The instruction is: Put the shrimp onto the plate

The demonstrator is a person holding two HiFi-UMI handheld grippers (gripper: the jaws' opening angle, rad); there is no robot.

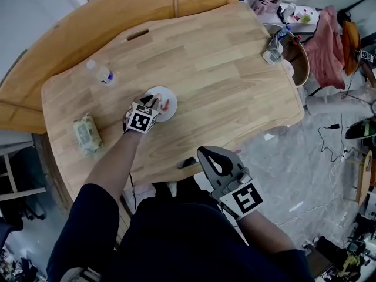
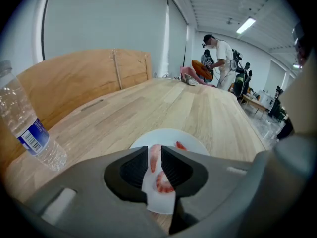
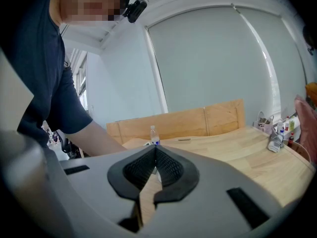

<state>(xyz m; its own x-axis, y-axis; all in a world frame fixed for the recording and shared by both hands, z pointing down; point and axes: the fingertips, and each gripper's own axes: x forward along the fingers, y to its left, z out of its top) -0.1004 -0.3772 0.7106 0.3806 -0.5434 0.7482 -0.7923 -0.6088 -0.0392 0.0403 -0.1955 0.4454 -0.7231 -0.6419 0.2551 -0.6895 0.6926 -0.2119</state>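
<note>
A small white plate [image 1: 165, 110] [image 2: 190, 144] lies on the wooden table [image 1: 223, 81], left of its middle. My left gripper [image 1: 151, 104] [image 2: 155, 155] hangs right over the plate. Its jaws stand a narrow gap apart with a pink shrimp [image 2: 155, 158] filling that gap; the curled body shows just above the plate. A second red piece [image 1: 167, 104] [image 2: 181, 145] lies on the plate's far side. My right gripper [image 1: 210, 156] [image 3: 154, 152] is shut and empty, held off the table's near edge close to my body.
A clear water bottle [image 1: 101, 73] [image 2: 29, 128] stands left of the plate. A pack of wipes [image 1: 87, 134] lies near the table's left edge. Small items [image 1: 273, 51] crowd the far right corner. A dark object [image 1: 187, 162] sits at the near edge. A person [image 2: 218, 58] stands far off.
</note>
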